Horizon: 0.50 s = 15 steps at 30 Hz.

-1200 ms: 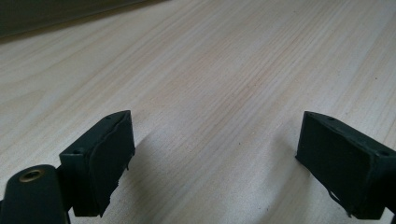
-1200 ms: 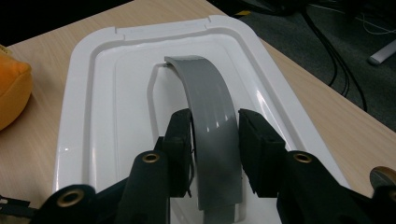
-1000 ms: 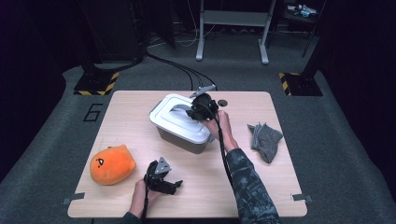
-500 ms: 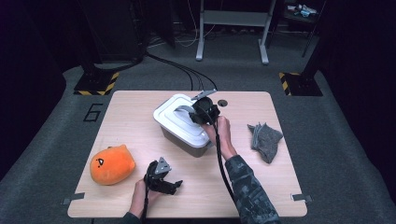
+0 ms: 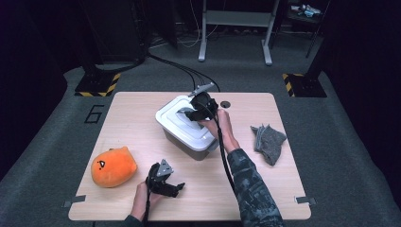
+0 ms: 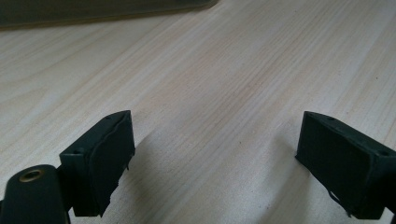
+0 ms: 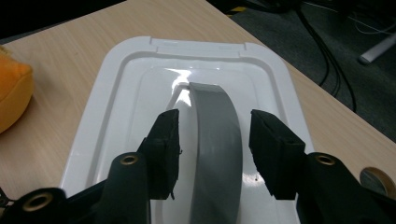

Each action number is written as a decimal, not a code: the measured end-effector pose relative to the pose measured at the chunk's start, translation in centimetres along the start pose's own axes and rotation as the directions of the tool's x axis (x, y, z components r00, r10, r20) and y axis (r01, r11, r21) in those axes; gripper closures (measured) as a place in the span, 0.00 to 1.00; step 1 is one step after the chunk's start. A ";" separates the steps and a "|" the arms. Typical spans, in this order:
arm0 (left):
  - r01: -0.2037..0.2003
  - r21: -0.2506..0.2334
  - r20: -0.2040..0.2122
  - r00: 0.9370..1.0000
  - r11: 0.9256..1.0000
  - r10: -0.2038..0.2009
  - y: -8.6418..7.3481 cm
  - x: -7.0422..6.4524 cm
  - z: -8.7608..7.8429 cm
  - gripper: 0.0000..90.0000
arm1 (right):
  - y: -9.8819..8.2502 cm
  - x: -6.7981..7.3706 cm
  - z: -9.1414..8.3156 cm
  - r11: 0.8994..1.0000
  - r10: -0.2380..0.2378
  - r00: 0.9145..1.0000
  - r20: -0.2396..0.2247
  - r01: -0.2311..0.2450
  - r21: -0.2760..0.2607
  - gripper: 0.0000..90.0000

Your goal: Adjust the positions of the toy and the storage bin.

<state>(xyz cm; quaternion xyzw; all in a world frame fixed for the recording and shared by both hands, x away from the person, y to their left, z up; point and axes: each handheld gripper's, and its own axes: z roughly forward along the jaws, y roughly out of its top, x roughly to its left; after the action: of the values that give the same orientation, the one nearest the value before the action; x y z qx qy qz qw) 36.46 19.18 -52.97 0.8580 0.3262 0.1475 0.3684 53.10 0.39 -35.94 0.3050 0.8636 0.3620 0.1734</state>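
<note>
A grey box with a white lid (image 5: pixel 176 124) stands at the middle of the wooden table (image 5: pixel 132 118). A grey arched handle (image 7: pixel 217 140) runs across the lid (image 7: pixel 116 93). My right gripper (image 5: pixel 194 112) hovers over the lid, held by a hand in a camouflage sleeve. Its jaws have just been opening and stand open on either side of the handle, with a gap at each pad (image 7: pixel 215 120). My left gripper (image 5: pixel 178 187) rests near the table's front edge, held low by the other hand. It is open (image 6: pixel 215 135) over bare wood.
An orange plush toy (image 5: pixel 113 166) lies at the front left, and its edge shows in the right gripper view (image 7: pixel 11 93). A crumpled grey cloth (image 5: pixel 268 141) lies to the right. A small dark round disc (image 5: pixel 225 104) sits behind the box. Cables cross the floor beyond.
The right gripper's jaws have spread apart from the handle. The box has shifted slightly to the right. The left gripper has stayed put.
</note>
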 end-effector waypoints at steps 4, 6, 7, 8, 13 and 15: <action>0.000 0.000 0.001 1.000 1.000 0.000 0.0 0.0 0.0 0.12 | 0.1 -0.1 0.6 0.999 -0.044 0.999 0.003 0.043 0.032 0.71; 0.002 0.000 0.003 1.000 1.000 -0.002 0.0 0.0 0.0 0.12 | 0.0 -0.4 0.6 0.999 -0.032 0.999 0.001 0.032 0.025 0.73; 0.002 0.000 0.003 1.000 1.000 -0.002 0.0 0.0 0.0 0.12 | -0.1 -0.4 0.6 0.999 -0.018 1.000 -0.006 0.019 0.030 0.73; 0.002 0.000 0.003 1.000 1.000 -0.002 0.0 0.0 0.0 0.12 | -0.1 -0.4 0.6 1.000 -0.015 1.000 -0.008 0.015 0.026 0.74; 0.000 0.000 0.001 1.000 1.000 0.000 0.0 0.0 0.0 0.12 | -0.2 0.0 0.5 0.998 0.059 0.998 0.011 -0.060 0.026 0.74; -0.003 0.001 -0.001 1.000 1.000 0.003 0.0 0.0 0.0 0.12 | -0.2 0.5 0.6 0.996 0.090 0.996 0.028 -0.091 0.026 0.74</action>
<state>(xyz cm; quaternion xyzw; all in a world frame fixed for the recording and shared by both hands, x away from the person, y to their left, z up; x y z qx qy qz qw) 36.44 19.22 -52.95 0.8586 0.3249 0.1482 0.3678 52.95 0.92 -36.48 0.3509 0.8514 0.3536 0.1643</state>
